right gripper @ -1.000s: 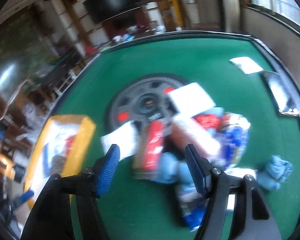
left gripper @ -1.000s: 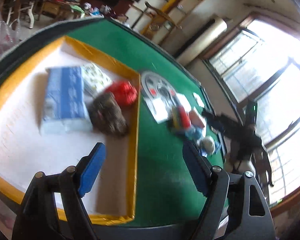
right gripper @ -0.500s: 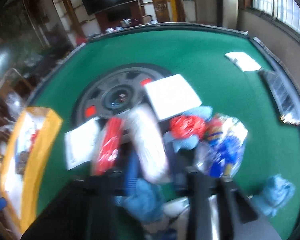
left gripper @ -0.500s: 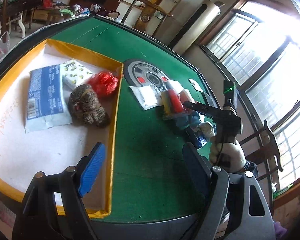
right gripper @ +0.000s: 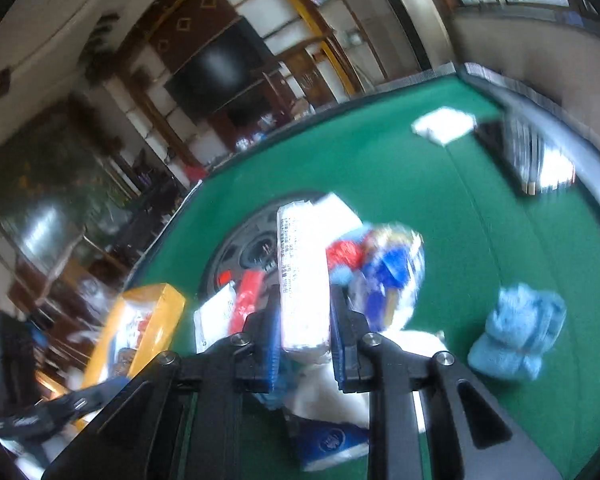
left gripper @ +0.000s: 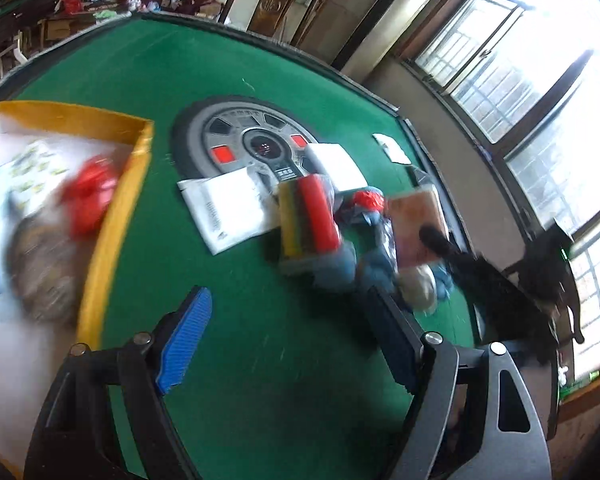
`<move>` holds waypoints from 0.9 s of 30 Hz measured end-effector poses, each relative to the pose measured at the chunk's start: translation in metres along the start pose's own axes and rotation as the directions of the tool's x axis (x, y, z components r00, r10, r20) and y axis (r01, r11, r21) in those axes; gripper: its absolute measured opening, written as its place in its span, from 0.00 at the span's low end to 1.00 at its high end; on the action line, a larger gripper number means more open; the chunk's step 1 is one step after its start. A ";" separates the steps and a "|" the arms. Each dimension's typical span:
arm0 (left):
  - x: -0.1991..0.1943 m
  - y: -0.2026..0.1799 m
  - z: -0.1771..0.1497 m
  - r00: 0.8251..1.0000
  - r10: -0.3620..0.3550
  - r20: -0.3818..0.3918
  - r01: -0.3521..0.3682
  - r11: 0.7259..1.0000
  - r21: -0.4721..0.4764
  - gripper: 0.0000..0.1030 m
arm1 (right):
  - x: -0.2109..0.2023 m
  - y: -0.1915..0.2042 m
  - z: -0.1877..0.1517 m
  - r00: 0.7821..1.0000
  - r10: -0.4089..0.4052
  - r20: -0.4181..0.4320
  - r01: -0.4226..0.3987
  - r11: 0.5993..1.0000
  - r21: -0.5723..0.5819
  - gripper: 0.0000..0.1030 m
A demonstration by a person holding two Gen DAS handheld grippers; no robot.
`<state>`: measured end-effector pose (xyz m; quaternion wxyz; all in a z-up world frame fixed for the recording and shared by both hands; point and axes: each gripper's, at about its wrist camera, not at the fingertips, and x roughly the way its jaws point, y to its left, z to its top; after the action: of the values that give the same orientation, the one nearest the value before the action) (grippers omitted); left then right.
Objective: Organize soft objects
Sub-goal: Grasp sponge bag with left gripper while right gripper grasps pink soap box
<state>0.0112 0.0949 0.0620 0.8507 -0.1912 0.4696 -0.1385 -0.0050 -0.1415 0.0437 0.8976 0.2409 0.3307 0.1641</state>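
Fingers (right gripper: 342,332) of the right gripper (right gripper: 305,336) are clenched on one white tissue pack (right gripper: 303,276), held above the pile (left gripper: 340,232) of soft things on the green desk (left gripper: 236,312); its long axis runs away from the camera, along the fingers. The left gripper (left gripper: 288,344) hangs released over bare felt with nothing between its two fingers. One yellow-walled tray (left gripper: 112,224) at the left holds a red bundle (left gripper: 88,196) and a brown lump (left gripper: 40,264), both blurred. One blue cloth (right gripper: 516,332) lies apart from the pile. Pile items overlap and are hard to count.
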 end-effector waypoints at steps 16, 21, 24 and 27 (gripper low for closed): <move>0.120 -0.064 0.030 0.966 0.256 -0.047 -0.235 0.935 0.265 0.61 | -0.010 -0.023 0.007 0.997 0.072 0.028 -0.075 0.993 0.095 0.20; 0.103 -0.062 0.028 0.986 0.161 -0.050 -0.145 0.960 0.239 0.30 | -0.001 -0.026 0.007 0.998 0.059 -0.005 -0.058 0.993 0.101 0.29; 0.083 -0.057 0.028 0.993 0.110 -0.040 -0.099 0.972 0.211 0.30 | 0.007 -0.027 0.007 0.999 0.043 -0.020 -0.041 0.994 0.100 0.47; 0.053 -0.049 0.023 0.998 0.057 -0.018 -0.052 0.981 0.187 0.30 | 0.012 -0.023 0.007 0.999 0.035 -0.010 -0.034 0.997 0.069 0.47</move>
<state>0.0557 0.0336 0.0564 0.8628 -0.0960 0.4695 -0.1609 0.0119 -0.1576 0.0300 0.8840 0.2763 0.3369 0.1693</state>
